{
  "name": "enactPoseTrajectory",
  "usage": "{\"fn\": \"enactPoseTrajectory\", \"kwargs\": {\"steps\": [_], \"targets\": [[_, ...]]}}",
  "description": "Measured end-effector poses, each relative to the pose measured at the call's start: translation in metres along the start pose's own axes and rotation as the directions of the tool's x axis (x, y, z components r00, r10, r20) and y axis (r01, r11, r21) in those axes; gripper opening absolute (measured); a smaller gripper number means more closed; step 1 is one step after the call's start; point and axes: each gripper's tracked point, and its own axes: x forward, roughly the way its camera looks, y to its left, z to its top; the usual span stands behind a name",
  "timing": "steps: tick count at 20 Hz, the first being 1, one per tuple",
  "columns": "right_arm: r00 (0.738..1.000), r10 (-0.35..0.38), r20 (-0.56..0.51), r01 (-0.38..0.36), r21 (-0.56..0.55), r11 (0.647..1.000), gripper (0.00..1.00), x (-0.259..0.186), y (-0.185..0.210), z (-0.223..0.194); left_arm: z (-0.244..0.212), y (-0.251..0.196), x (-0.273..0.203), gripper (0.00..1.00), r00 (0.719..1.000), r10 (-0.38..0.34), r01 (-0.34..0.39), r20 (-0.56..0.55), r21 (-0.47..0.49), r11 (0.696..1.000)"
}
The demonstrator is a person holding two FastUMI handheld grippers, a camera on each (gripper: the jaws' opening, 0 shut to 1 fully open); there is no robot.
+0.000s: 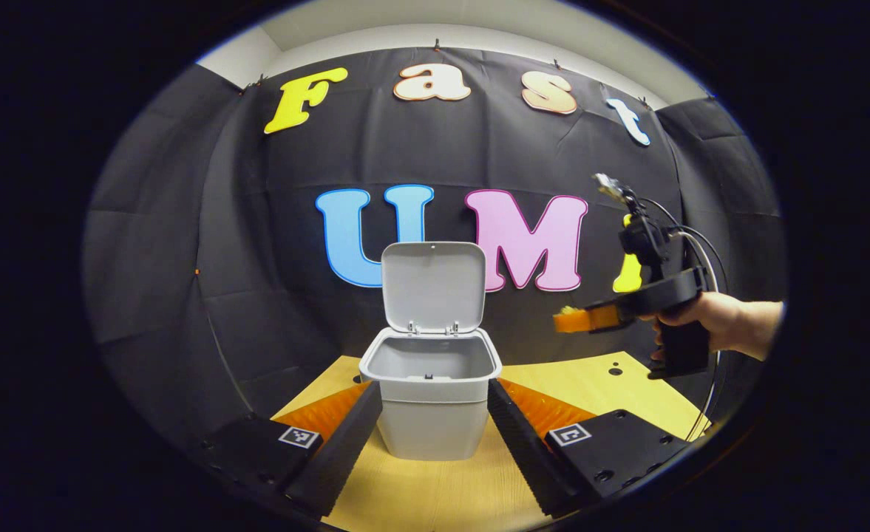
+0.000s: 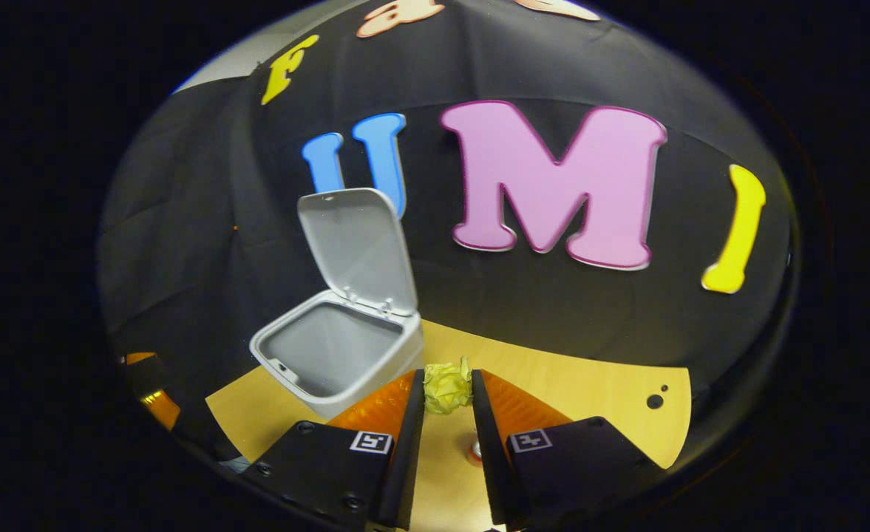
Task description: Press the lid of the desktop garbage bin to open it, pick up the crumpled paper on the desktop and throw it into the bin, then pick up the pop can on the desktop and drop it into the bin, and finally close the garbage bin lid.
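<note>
The grey bin (image 1: 432,414) stands on the wooden table (image 1: 435,495) with its lid (image 1: 433,284) raised upright. My left gripper (image 1: 435,391) is open wide, and the bin shows between its fingers. A hand holds my right gripper (image 1: 564,321) in the air to the right of the bin, level with the lid's hinge. In the right gripper view that gripper (image 2: 447,383) is shut on the yellow crumpled paper (image 2: 446,391), just right of the open bin (image 2: 331,355). A small red and silver part (image 2: 474,451), perhaps the pop can, peeks out on the table below the fingers.
Black cloth closes the booth behind and beside the table (image 2: 590,377). Bare wood with two small holes (image 2: 655,401) lies right of the bin. The right gripper's cable (image 1: 708,399) hangs down at the table's right edge.
</note>
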Motion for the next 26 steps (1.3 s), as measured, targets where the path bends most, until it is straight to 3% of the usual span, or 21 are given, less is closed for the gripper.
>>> {"fn": "enactPoseTrajectory", "kwargs": {"steps": [6,12,14,16,17,18,22,26], "targets": [[0.991,0.122,-0.056,-0.128,-0.108,0.986,0.42,0.056,0.087,-0.012,-0.007,0.036,-0.011,0.97,0.997,0.073,-0.073,-0.016,-0.022,0.997],[0.986,0.136,-0.098,-0.148,-0.124,0.981,0.44,0.078,0.106,-0.034,-0.019,0.056,-0.025,0.96,0.992,0.119,-0.120,-0.041,-0.032,0.992],[0.984,0.153,-0.097,-0.163,-0.107,0.981,0.53,0.080,0.112,-0.037,-0.025,0.055,-0.026,0.96,0.992,0.115,-0.117,-0.054,-0.034,0.993],[0.987,0.142,-0.078,-0.150,-0.099,0.984,0.63,0.079,0.107,-0.034,-0.031,0.049,-0.027,0.97,0.993,0.103,-0.106,-0.060,-0.038,0.994],[0.989,0.134,-0.069,-0.140,-0.095,0.986,0.83,0.075,0.102,-0.033,-0.033,0.044,-0.026,0.97,0.994,0.093,-0.095,-0.062,-0.040,0.995],[0.991,0.125,-0.053,-0.129,-0.090,0.988,0.95,0.069,0.096,-0.030,-0.037,0.039,-0.024,0.97,0.995,0.077,-0.080,-0.063,-0.041,0.996],[0.997,0.007,0.071,0.000,-0.094,0.996,0.98,0.033,0.047,-0.010,-0.064,0.000,-0.010,0.96,0.996,-0.019,0.017,-0.088,-0.017,1.000],[0.973,-0.128,0.192,0.141,-0.056,0.989,0.97,-0.022,-0.018,0.002,-0.106,-0.062,0.016,0.95,0.978,-0.154,0.148,-0.139,-0.051,0.988]]}}
